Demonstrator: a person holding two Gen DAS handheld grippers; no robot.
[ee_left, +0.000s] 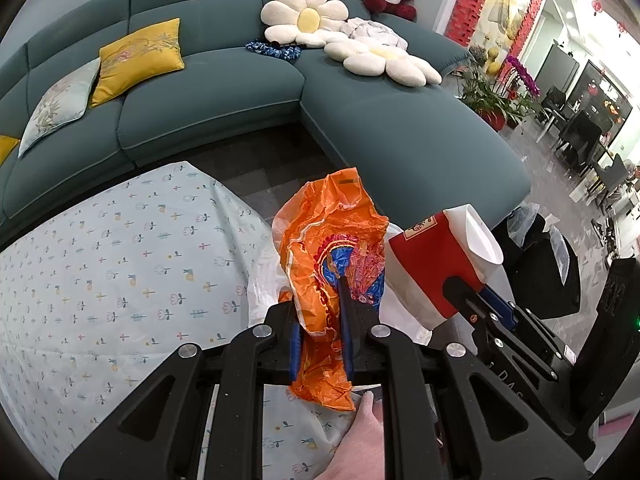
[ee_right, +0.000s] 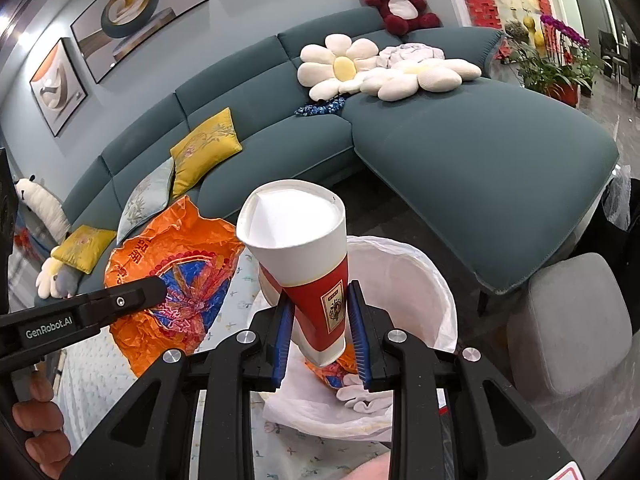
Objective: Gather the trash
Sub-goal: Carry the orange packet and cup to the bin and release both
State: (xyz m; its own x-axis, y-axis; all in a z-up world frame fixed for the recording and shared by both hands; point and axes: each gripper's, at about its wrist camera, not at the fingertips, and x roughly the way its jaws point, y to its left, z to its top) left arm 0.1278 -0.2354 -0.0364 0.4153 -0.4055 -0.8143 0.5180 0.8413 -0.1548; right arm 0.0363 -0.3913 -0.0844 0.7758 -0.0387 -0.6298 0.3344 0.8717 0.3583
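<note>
Wrapper (ee_left: 328, 264) pinched in left tool (ee_left: 322, 344) | right tool (ee_right: 320, 320) pinching cup (ee_right: 308, 264) (tilted) over bin bag (ee_right: 420, 280)

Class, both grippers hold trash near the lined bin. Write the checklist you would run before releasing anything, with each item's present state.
1. Left gripper clamps the orange wrapper: ok.
2. Right gripper clamps the paper cup: ok.
3. White bin liner is open: ok.
4. Cup is above the liner's opening: ok.
5. Wrapper is above the opening: cannot tell.
6. Cup is empty: cannot tell.
</note>
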